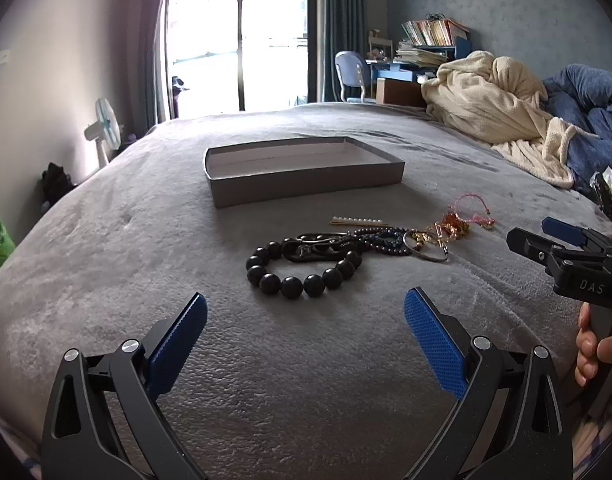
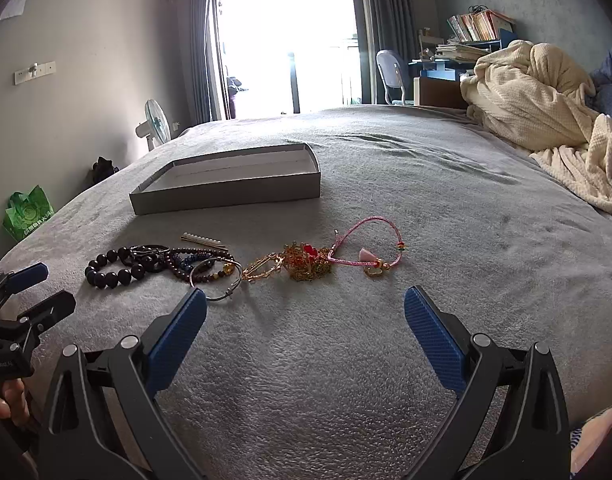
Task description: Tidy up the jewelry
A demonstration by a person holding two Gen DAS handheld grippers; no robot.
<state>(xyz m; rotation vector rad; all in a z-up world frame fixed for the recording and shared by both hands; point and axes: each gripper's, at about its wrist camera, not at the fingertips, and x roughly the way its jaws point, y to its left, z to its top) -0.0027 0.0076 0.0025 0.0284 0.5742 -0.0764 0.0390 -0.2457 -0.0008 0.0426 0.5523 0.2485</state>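
So nothing is sorted yet: the grey shallow box [image 1: 306, 170] sits open on the bed [image 1: 106, 280] and, as far as you can see into it, holds nothing; its floor is only partly visible from these low angles. All the jewelry lies in a loose row on the blanket just in front of the box. From your left: the black bead bracelet [image 1: 302, 270], with a dark chain-link piece [image 1: 316, 246] touching or overlapping it, then a tangle of small dark-bead strands [image 1: 382, 240], a thin silver bangle [image 2: 216, 280], a pearl hair clip [image 1: 360, 221] lying apart toward the box, a gold chain cluster with a red stone [image 2: 302, 264], and the pink cord bracelet [image 2: 366, 246] at the right end.

Your left gripper [image 1: 305, 330] hangs low over the bed with its fingers spread wide and holding nothing, aimed at the black bead bracelet, near but not touching. Your right gripper [image 2: 305, 330] is the same: fingers wide apart, nothing between them, pointed at the gap between the bangle and the gold cluster.

Judgement: task at the very start, every piece still to be moved. The overlapping pieces in the middle will likely drag each other, so the loose end items look easier to take first.
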